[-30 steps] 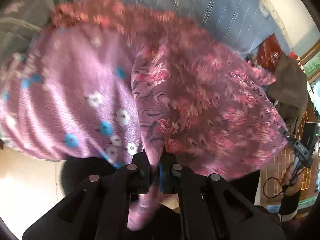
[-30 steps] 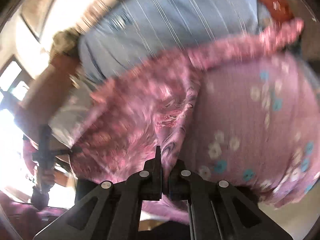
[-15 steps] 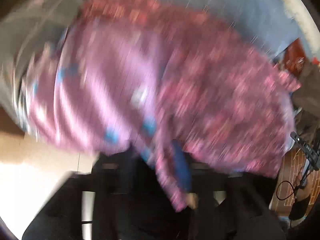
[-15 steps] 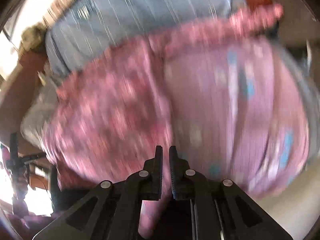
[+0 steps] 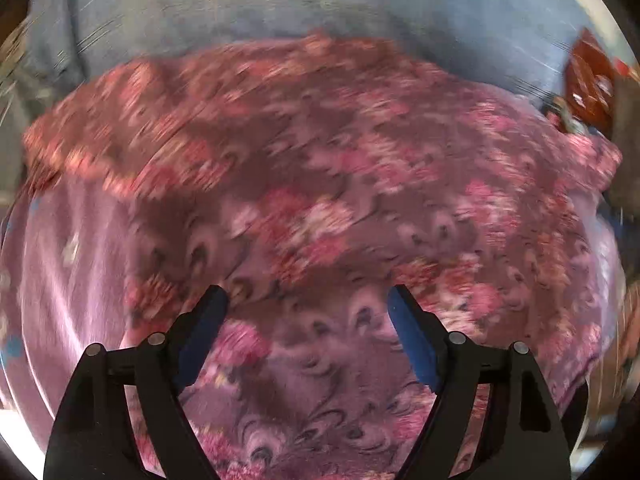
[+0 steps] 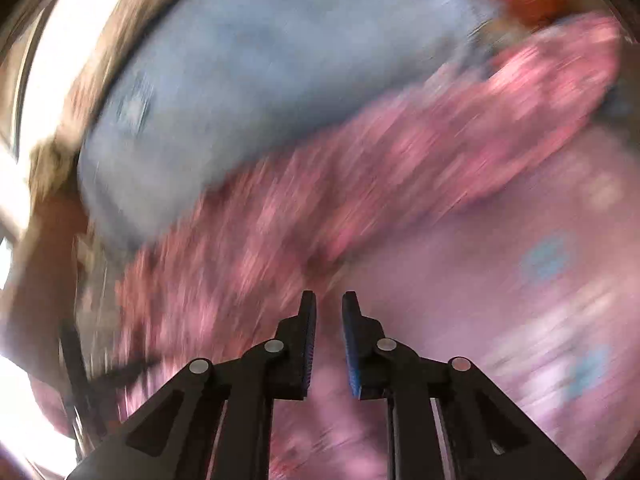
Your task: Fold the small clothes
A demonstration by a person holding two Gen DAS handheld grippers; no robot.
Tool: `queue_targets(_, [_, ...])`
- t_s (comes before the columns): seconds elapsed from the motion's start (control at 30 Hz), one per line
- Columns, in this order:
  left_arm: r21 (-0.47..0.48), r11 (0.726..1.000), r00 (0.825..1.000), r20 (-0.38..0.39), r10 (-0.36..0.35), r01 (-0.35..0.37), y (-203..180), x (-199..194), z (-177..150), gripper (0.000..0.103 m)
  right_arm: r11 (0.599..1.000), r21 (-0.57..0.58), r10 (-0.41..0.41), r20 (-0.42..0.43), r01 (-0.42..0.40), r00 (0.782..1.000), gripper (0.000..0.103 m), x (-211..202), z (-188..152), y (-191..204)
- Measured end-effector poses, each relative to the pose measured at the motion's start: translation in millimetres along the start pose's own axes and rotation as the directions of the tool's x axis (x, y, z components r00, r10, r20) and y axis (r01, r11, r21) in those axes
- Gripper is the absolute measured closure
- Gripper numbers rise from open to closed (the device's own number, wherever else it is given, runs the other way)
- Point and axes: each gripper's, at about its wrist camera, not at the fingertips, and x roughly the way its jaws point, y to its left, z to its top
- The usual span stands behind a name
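Left wrist: left gripper (image 5: 308,300) gapes wide over pink floral garment (image 5: 340,208); right gripper (image 6: 329,304) slightly parted, empty.

Not much room down low here
Pink floral garment (image 5: 328,208) fills everything ahead; blue bedsheet (image 5: 304,4) beyond looks bare, though it's pretty blurry; brown object (image 5: 592,88) crowds the far right.
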Motion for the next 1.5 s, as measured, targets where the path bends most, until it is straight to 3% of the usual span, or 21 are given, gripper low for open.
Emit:
queue_targets(0.07, [0.004,0.999,0.999,0.037,-0.035,0.035,-1.2,-6.5,12.8,0.021,0.986,0.145,-0.105,0.129,0.085,0.986,0.068,-31.5,36.6,-48.2])
queue_targets(0.17, [0.001,0.998,0.994,0.095,-0.057,0.057,-4.8,-8.5,36.2,0.021,0.936,0.322,-0.222,0.224,0.144,0.949,0.064,-57.4,80.3,-107.2])
queue_targets(0.33, [-0.043,0.992,0.987,0.113,-0.115,0.120,-8.7,13.7,71.9,0.021,0.872,0.488,-0.203,0.278,0.044,0.939,0.053,-47.0,120.5,-161.0])
queue_targets(0.43, [-0.055,0.990,0.987,0.100,-0.126,0.132,-11.1,28.6,78.3,0.021,0.839,0.541,-0.238,0.272,0.057,0.932,0.053,-28.2,129.9,-176.6])
queue_targets(0.47, [-0.065,0.989,0.988,0.086,-0.130,0.135,-9.9,35.0,79.0,0.021,0.834,0.550,-0.230,0.279,0.042,0.932,0.058,-22.0,130.6,-180.7])
queue_targets(0.5, [-0.073,0.987,0.988,0.077,-0.136,0.142,-9.5,39.1,78.5,0.021,0.837,0.546,-0.228,0.285,0.038,0.931,0.078,-23.3,130.0,-186.3])
queue_targets(0.57, [-0.098,0.981,0.985,0.061,-0.163,0.169,-4.8,47.2,79.7,0.021,0.859,0.510,-0.230,0.300,0.048,0.926,0.096,-27.9,127.5,-180.2])
queue_targets(0.63, [-0.106,0.979,0.984,0.068,-0.165,0.171,-1.5,49.6,80.1,0.021,0.878,0.471,-0.261,0.314,0.090,0.913,0.097,-31.4,121.5,-167.7])
queue_targets(0.73, [-0.122,0.975,0.982,0.066,-0.179,0.186,3.5,47.3,81.3,0.021,0.914,0.398,-0.236,0.370,0.076,0.898,0.098,-48.3,118.9,-138.4])
queue_targets(0.83, [-0.145,0.968,0.979,0.059,-0.197,0.204,11.3,46.3,82.1,0.021,0.956,0.288,-0.165,0.392,0.049,0.905,0.098,-59.0,113.7,-99.9])
queue_targets(0.9, [-0.156,0.967,0.979,0.053,-0.197,0.203,17.1,46.6,82.2,0.021,0.978,0.205,-0.113,0.372,0.037,0.921,0.098,-54.1,113.5,-64.5])
queue_targets(1.03, [-0.182,0.958,0.975,0.040,-0.220,0.224,28.6,45.8,81.9,0.021,0.995,0.101,-0.028,0.276,0.000,0.961,0.097,-24.2,99.7,-4.2])
queue_targets(1.2, [-0.213,0.940,0.963,0.060,-0.261,0.268,45.4,35.1,80.1,0.021,0.998,-0.014,0.055,0.129,-0.054,0.990,0.097,27.4,65.4,67.9])
queue_targets(1.33, [-0.251,0.917,0.950,0.078,-0.301,0.311,63.1,27.5,79.1,0.021,0.987,-0.094,0.129,0.007,-0.128,0.992,0.097,70.0,32.6,127.8])
queue_targets(1.5, [-0.316,0.876,0.931,0.126,-0.343,0.365,93.8,14.3,78.1,0.021,0.952,-0.204,0.204,-0.123,-0.226,0.971,0.095,116.6,-7.0,211.0])
